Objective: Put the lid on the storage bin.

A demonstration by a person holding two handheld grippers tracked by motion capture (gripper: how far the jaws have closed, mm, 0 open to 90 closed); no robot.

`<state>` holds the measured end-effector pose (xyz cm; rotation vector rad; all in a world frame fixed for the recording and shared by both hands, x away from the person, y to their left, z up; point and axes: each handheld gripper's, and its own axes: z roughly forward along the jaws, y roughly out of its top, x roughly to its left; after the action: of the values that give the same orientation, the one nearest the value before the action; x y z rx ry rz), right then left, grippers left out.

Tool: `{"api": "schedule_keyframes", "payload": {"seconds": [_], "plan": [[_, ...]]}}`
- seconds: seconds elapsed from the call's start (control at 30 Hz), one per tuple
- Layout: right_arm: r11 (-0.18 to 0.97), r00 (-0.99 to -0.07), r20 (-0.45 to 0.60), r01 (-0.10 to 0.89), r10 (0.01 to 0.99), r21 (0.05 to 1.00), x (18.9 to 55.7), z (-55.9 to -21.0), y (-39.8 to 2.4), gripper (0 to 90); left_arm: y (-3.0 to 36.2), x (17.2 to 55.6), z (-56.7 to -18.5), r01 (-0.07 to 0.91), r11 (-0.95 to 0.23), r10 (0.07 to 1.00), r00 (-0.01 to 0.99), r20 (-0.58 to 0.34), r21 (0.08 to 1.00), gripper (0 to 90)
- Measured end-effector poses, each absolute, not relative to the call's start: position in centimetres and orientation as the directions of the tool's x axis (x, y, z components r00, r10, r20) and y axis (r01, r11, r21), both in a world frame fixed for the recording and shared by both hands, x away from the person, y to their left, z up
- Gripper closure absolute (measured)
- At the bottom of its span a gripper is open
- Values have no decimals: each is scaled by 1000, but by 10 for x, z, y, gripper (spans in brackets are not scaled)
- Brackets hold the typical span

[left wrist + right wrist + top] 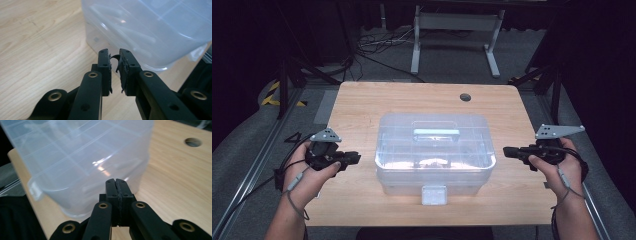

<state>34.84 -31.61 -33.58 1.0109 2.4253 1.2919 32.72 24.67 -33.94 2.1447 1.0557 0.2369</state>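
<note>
A clear plastic storage box (434,150) with a closed lid, a pale blue handle (436,133) on top and a front latch (434,195) stands in the middle of the wooden table (362,105). My left gripper (357,157) is level with the box's left side, a short way from it and pointing at it. Its jaws stand slightly apart with nothing between them (114,53), and the box wall (155,30) is just beyond. My right gripper (507,151) points at the box's right side, a short way off. Those jaws are pressed together and empty (116,181), facing the box (75,157).
A round cable hole (465,97) sits near the table's far right edge. Bare wood runs all around the box. Behind the table are a white metal stand (456,22) and loose cables (377,45) on the grey floor.
</note>
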Motion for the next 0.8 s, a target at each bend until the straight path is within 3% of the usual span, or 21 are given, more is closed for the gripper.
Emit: {"api": "schedule_keyframes", "payload": {"seconds": [0.33,0.53,0.8], "plan": [[296,-652,124,495,748,817,363,-351,-342,892,262,352,-351,628,-331,809,573,-131,705,770],[303,-629,116,517,768,801,377,-371,-349,883,261,367,-368,626,-339,814,569,-114,702,726],[313,-617,136,562,775,766,393,-397,-354,883,260,382,-393,628,-384,802,590,-92,677,731]]}}
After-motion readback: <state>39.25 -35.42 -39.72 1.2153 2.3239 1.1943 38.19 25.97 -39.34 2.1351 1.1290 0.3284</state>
